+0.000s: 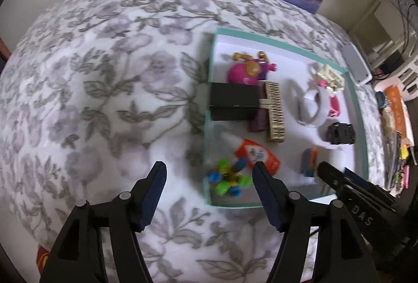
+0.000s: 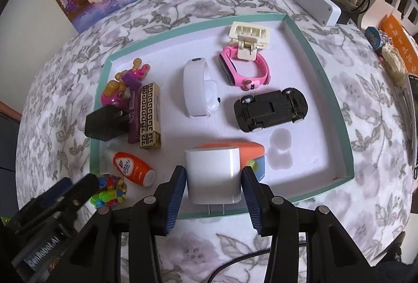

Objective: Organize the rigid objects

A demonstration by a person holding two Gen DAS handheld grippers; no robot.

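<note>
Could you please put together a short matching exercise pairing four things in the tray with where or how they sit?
Things:
1. toy car
2. white charger
3. cream clip
4. orange bottle

States:
A. resting on the pink watch
B. lying on its roof, wheels up
C. between the right gripper pads
D. lying near the tray corner beside the colourful toy

Pairs: 1-B, 2-C, 3-A, 4-D
</note>
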